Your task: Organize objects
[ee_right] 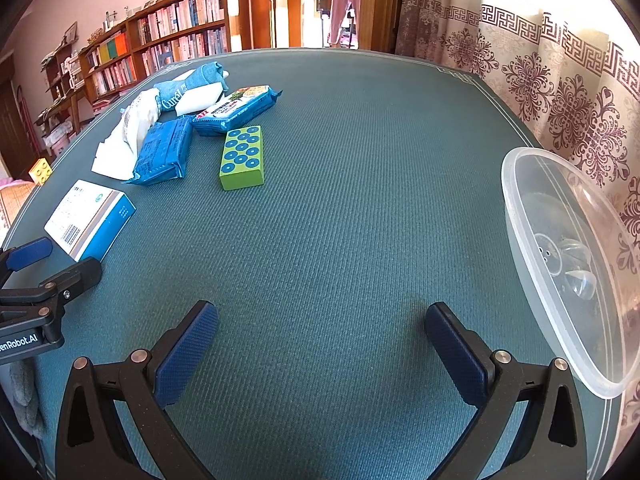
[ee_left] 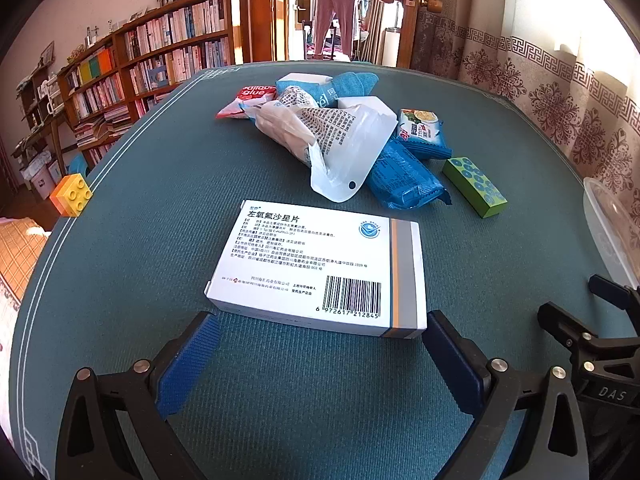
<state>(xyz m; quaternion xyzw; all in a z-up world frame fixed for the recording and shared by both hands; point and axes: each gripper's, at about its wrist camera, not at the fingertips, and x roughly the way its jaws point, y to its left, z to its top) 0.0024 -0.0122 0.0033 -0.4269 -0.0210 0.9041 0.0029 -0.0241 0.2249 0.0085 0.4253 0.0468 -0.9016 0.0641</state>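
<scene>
Both grippers hang spread wide over the green table mat (ee_right: pixel 340 208), holding nothing. Just ahead of the left gripper (ee_left: pixel 320 344) lies a white medicine box (ee_left: pixel 320 268), flat and barcode up, close to the table's near edge, its near end level with the fingertips but not touched. It looks light and stiff, its smooth card probably a little slippery; clamping across its two long sides seems the surest hold. Beyond it, toward the middle, sit a loose plastic bag (ee_left: pixel 336 148), blue snack packs (ee_left: pixel 404 176) and a green block (ee_left: pixel 474 186). The right gripper (ee_right: pixel 322 340) faces bare mat, with a clear tub (ee_right: pixel 560 280) at the right edge, likely the destination.
</scene>
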